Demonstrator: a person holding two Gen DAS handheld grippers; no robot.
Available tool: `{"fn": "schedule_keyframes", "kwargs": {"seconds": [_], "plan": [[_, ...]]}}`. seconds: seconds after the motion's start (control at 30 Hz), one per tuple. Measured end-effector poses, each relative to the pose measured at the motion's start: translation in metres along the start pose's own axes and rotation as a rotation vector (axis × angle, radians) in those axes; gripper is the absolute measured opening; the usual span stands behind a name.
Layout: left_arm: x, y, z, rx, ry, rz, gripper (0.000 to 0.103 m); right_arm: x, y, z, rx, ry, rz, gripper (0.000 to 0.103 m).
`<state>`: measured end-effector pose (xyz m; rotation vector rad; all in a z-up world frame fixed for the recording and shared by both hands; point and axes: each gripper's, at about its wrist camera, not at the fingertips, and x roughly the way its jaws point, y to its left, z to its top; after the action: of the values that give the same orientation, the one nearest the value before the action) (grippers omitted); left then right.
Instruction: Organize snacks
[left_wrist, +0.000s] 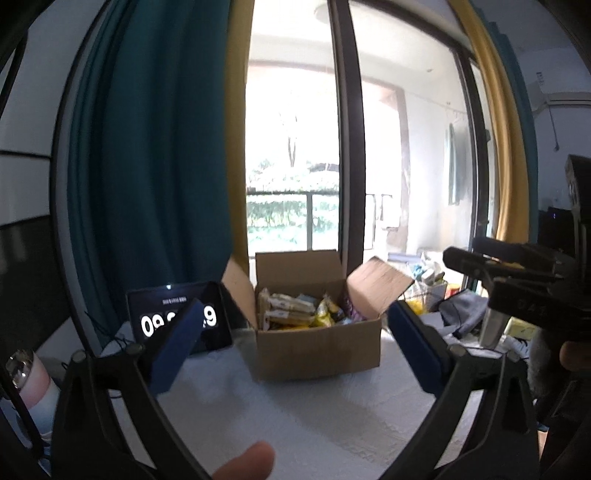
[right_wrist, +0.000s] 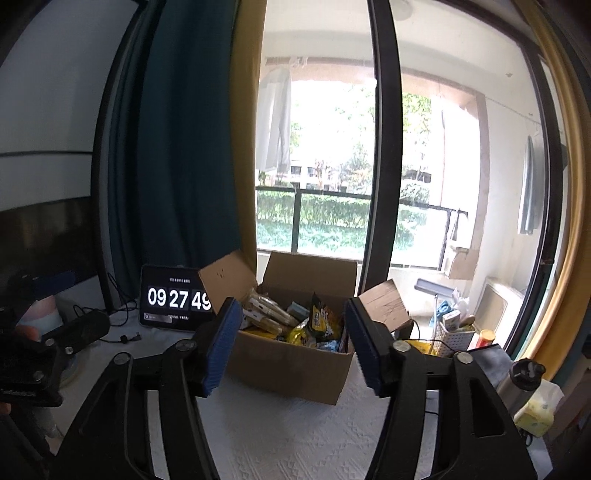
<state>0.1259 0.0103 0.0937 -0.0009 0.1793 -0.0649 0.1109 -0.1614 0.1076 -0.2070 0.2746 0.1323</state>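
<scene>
I see the cardboard box (right_wrist: 291, 369) standing upright on the white-covered surface (right_wrist: 295, 443), its mouth up and all four flaps folded outward. Its long axis runs across my view, one long wall facing both cameras, turned slightly so the near right corner comes closest in the right wrist view. The snacks (right_wrist: 314, 325) sit inside it: pale wrapped bars stacked on the left, yellow and dark packets toward the middle and right (the labels are too small to read).

My left gripper (left_wrist: 295, 347) has its blue fingers (left_wrist: 175, 347) spread wide, with nothing between them; the box shows in the gap, well apart from the tips. My right gripper (right_wrist: 291, 347) has its fingers (right_wrist: 221, 347) apart too, less widely, and empty, framing the box's front wall without touching it.

Open cloth lies between the fingers and the box. On the left a tablet clock (right_wrist: 177, 299) leans just beside the left flap, with cables (right_wrist: 122, 325) trailing beside it. On the right a wire basket (right_wrist: 443, 339) of small things and a grey cloth (left_wrist: 461, 310) crowd the edge, near the right flap. Behind the box stand the window frame (right_wrist: 384, 166) and a teal curtain (right_wrist: 177, 147).
</scene>
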Motion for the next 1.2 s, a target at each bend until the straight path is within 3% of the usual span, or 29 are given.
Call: {"fn": "schedule_keyframes", "kwargs": {"seconds": [0.5, 1.2], "plan": [[-0.032, -0.004, 0.014, 0.011, -0.139, 0.129, 0.101, -0.038, 0.001, 0.009, -0.001, -0.083, 0.005, 0.074], [-0.027, 0.002, 0.012, -0.035, -0.126, 0.104, 0.101, -0.037, -0.005, 0.004, 0.012, -0.056, -0.004, 0.075]]}}
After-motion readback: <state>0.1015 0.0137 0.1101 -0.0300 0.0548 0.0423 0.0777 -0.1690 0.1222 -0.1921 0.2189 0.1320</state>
